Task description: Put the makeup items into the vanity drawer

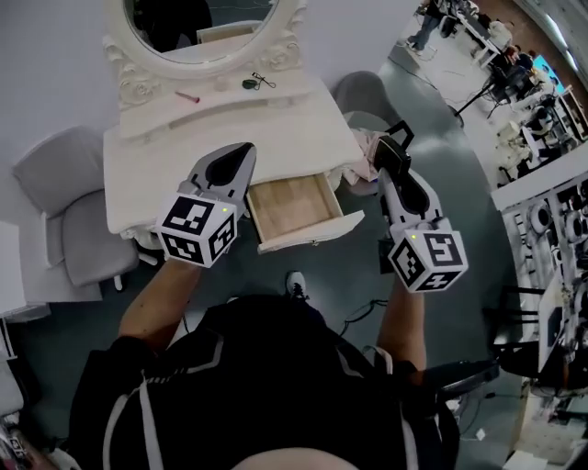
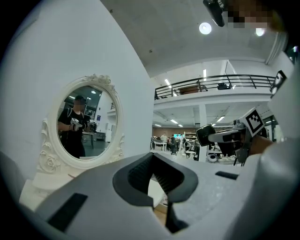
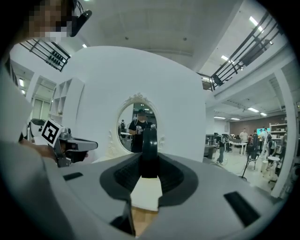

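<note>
The white vanity (image 1: 230, 138) has its drawer (image 1: 312, 231) pulled out, and the wooden bottom shows bare. My right gripper (image 1: 391, 156) hangs right of the drawer, shut on a black compact (image 1: 395, 138). In the right gripper view the compact (image 3: 149, 145) stands edge-on between the pads, with the gripper (image 3: 149, 174) facing the mirror. My left gripper (image 1: 244, 149) hovers over the tabletop just left of the drawer, and its jaws (image 2: 157, 177) stand apart with nothing between them. A pink stick (image 1: 187, 96) and a dark round item with a small curler (image 1: 252, 83) lie on the vanity's raised shelf.
An oval mirror (image 1: 207, 23) in an ornate frame rises behind the shelf. A grey chair (image 1: 73, 220) stands left of the vanity and a grey seat (image 1: 363, 92) behind its right end. Workbenches and people fill the room at right (image 1: 542, 119).
</note>
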Action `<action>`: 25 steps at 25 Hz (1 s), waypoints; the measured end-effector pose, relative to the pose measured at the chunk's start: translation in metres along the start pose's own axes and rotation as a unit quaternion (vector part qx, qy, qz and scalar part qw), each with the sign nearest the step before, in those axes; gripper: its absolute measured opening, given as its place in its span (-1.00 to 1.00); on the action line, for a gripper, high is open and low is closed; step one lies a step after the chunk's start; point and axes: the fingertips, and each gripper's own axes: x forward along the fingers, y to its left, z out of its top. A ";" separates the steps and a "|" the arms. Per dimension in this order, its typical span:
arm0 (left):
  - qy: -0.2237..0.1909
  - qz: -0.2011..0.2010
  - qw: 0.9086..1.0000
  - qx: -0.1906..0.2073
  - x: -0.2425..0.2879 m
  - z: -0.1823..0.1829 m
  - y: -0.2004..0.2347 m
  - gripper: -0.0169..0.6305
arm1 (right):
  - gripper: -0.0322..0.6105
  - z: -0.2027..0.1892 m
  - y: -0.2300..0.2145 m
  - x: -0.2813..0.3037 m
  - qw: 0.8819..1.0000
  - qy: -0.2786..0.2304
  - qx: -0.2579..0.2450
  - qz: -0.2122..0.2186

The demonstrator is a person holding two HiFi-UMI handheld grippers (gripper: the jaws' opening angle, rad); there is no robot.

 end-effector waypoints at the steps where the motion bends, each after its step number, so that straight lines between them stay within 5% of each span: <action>1: 0.001 0.010 1.000 -0.002 0.004 -0.001 0.000 -0.94 | -0.59 -0.001 -0.006 0.006 1.000 0.001 0.000 0.010; 12: 0.015 0.090 0.995 -0.030 0.055 -0.012 0.004 -0.94 | -0.59 -0.002 -0.062 0.081 0.994 0.005 -0.016 0.107; 25: 0.046 0.154 0.986 -0.049 0.068 -0.056 0.010 -0.94 | -0.59 -0.062 -0.069 0.149 0.977 0.055 -0.027 0.205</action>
